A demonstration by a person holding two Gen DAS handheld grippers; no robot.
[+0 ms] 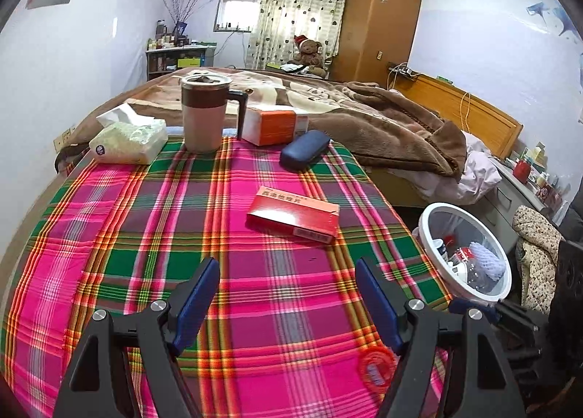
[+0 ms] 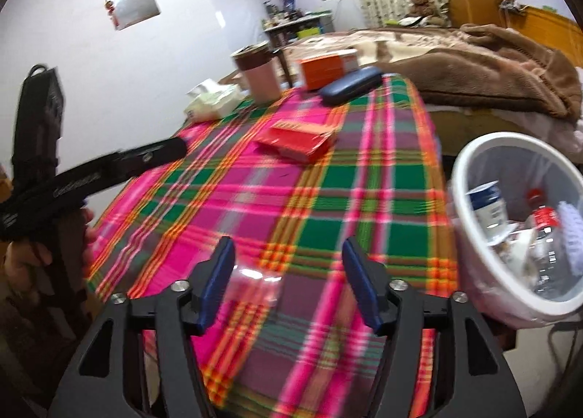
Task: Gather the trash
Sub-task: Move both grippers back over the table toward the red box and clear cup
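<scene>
A red flat box [image 1: 293,216] lies in the middle of the plaid tablecloth [image 1: 145,236]; it also shows in the right wrist view [image 2: 297,139]. My left gripper [image 1: 288,279] is open and empty, short of the box. A red ring-shaped scrap [image 1: 377,367] lies beside its right finger. My right gripper [image 2: 288,261] is open; a clear, blurred piece of plastic [image 2: 255,285] lies between its fingers on the cloth. A white trash bin [image 2: 470,177] with a bottle and cup inside stands beside the table's right edge, also in the left wrist view [image 1: 426,221].
At the table's far end stand a brown-and-cream mug [image 1: 204,112], a tissue pack [image 1: 127,139], an orange box [image 1: 273,125] and a blue glasses case [image 1: 304,152]. A bed with a brown blanket [image 1: 382,126] lies beyond. The left gripper's body [image 2: 91,170] shows at left.
</scene>
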